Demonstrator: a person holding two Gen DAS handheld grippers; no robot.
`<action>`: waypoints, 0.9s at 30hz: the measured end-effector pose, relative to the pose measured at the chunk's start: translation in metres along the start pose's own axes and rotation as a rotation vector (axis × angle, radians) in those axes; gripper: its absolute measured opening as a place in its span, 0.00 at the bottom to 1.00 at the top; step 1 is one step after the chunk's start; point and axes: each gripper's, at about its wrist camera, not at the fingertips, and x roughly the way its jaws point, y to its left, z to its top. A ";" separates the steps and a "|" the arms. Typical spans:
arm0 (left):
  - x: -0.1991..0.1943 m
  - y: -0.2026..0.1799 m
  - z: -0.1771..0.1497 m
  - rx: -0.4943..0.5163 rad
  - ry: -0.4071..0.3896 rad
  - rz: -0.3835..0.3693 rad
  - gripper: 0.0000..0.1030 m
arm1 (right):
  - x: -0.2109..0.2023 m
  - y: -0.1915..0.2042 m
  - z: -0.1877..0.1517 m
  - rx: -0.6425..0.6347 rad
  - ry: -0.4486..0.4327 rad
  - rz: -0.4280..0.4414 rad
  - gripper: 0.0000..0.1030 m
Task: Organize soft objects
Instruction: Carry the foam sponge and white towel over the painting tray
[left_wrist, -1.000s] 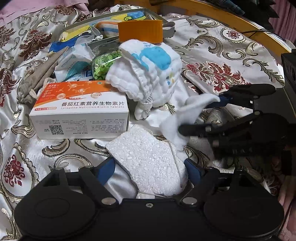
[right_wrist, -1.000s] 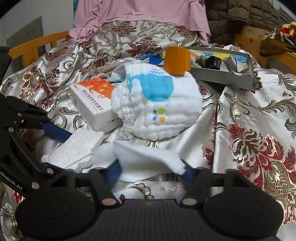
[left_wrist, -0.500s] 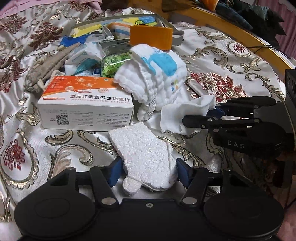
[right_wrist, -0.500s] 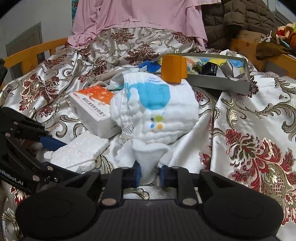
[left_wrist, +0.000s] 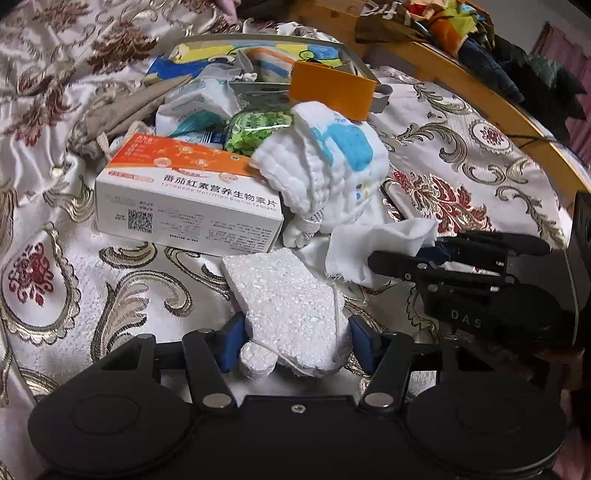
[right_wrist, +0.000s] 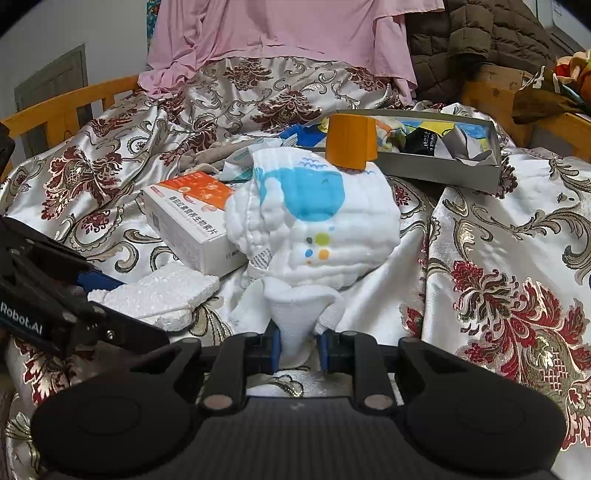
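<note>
A rough white foam block (left_wrist: 291, 310) lies on the patterned satin bedcover, between the blue pads of my left gripper (left_wrist: 295, 343). The jaws are closing and both pads touch the block's sides. My right gripper (right_wrist: 298, 349) is shut on a bunched corner of a plain white cloth (right_wrist: 295, 314), which spreads out on the cover beneath a folded white muslin bundle (right_wrist: 317, 229) printed with a blue whale. In the left wrist view the right gripper (left_wrist: 402, 258) reaches in from the right with the white cloth (left_wrist: 376, 243) pinched at its tips.
An orange-and-white tablet box (left_wrist: 184, 199) lies just behind the foam. Behind the bundle stand an orange cup (right_wrist: 351, 142) and a grey tray (right_wrist: 436, 170) of colourful items. A grey drawstring pouch (left_wrist: 118, 114) and a bag of green bits (left_wrist: 255, 129) lie further back. A wooden bed rail (right_wrist: 62, 107) borders the cover.
My right jaws went from wide apart to pinched on the white cloth. My left jaws narrowed onto the foam block, and the left gripper rolled a little.
</note>
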 end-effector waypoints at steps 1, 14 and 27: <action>0.000 -0.002 -0.001 0.016 -0.001 0.012 0.58 | 0.000 0.000 0.000 0.002 0.001 0.001 0.21; 0.001 0.010 0.000 -0.069 -0.003 0.001 0.55 | 0.001 0.001 -0.001 -0.005 0.008 0.002 0.22; 0.010 -0.016 -0.001 0.105 0.025 0.098 0.58 | -0.001 0.001 0.000 -0.012 -0.007 -0.001 0.22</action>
